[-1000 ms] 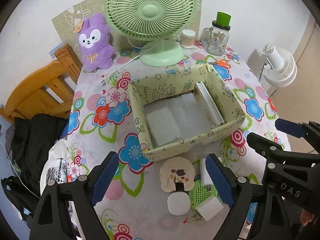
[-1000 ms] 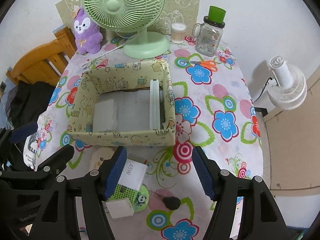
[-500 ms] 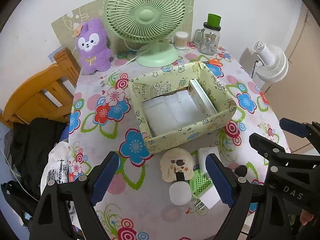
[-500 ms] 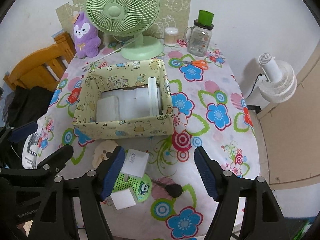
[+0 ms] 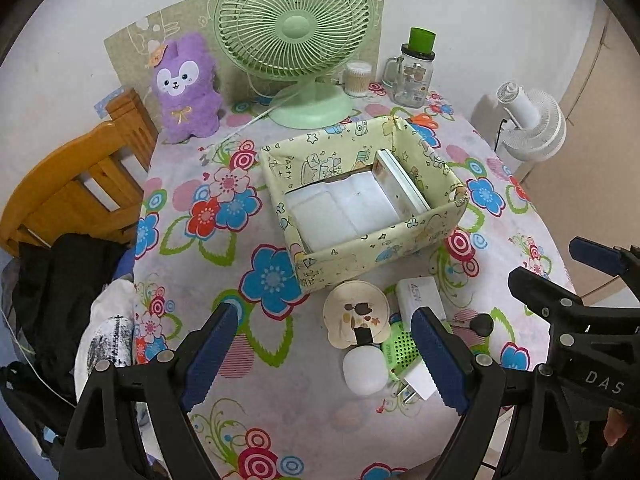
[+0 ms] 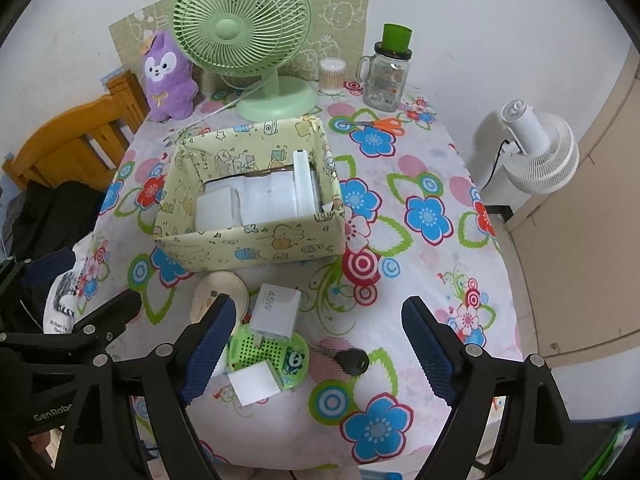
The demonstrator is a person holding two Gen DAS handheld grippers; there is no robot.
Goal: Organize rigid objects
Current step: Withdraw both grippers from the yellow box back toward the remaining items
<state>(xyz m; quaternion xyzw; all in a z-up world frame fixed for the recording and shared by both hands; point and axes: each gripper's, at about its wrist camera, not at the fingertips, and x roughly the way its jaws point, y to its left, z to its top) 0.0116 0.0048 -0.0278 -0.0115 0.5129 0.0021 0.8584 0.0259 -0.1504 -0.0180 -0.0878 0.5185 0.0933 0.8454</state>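
Yellow box (image 6: 256, 240) sits mid-table, chargers (image 6: 276, 312) clustered just in front; left gripper (image 5: 324, 356) and right gripper (image 6: 320, 350) hover, jaws apart, empty.

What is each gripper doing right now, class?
Left gripper: open, holding nothing.
Right gripper: open, holding nothing.

Left gripper (image 5: 324, 354): black plastic frame, silver screws, blue ribbed pads (image 5: 210, 354). Right gripper (image 6: 318, 350): same build; "DAS" in white lettering. "GenRobo…" on left body. Bit of skin bottom edge.
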